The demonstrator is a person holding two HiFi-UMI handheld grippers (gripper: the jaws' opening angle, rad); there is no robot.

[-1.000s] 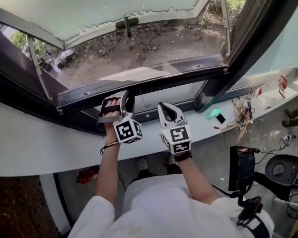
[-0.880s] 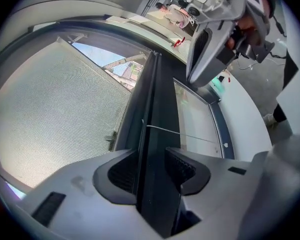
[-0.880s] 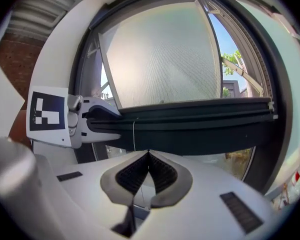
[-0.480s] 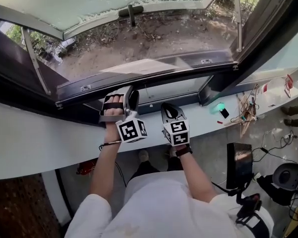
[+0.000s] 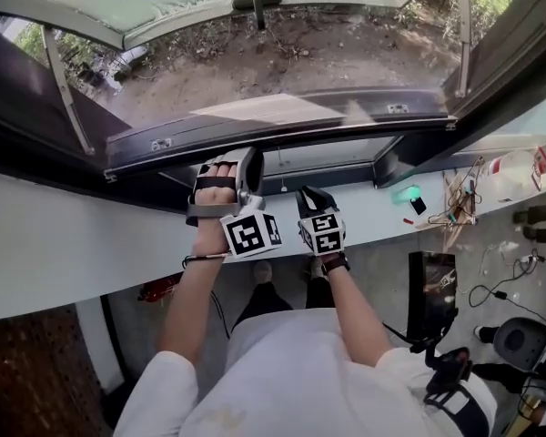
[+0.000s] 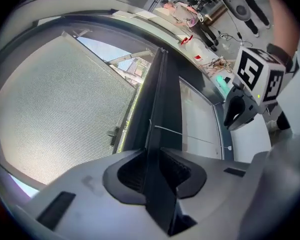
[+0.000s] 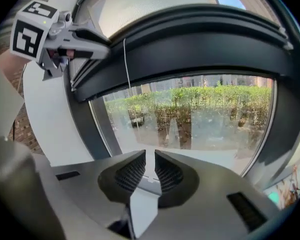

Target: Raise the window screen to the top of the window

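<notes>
Your left gripper [image 6: 156, 171] has just closed on the screen bar [image 6: 165, 109]. Your right gripper [image 7: 147, 171], just opened slightly, holds nothing. The bar sits low, so all the raising is left.

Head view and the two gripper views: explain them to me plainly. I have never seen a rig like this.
There is no robot here. A person works with two clamp tools, one in each hand, and each tool carries a marker cube. The head view comes from a camera on the person's head, looking down at a white window ledge. At the ledge's right end lie a small green object and some thin wires. The other two pictures come from cameras riding on the tools, looking along their jaws. The left hand-held gripper has just closed its jaws onto the dark rail that borders the grey mesh window screen. The right hand-held gripper holds nothing. Its jaws have just opened a little, and it faces the glass pane under that rail.
</notes>
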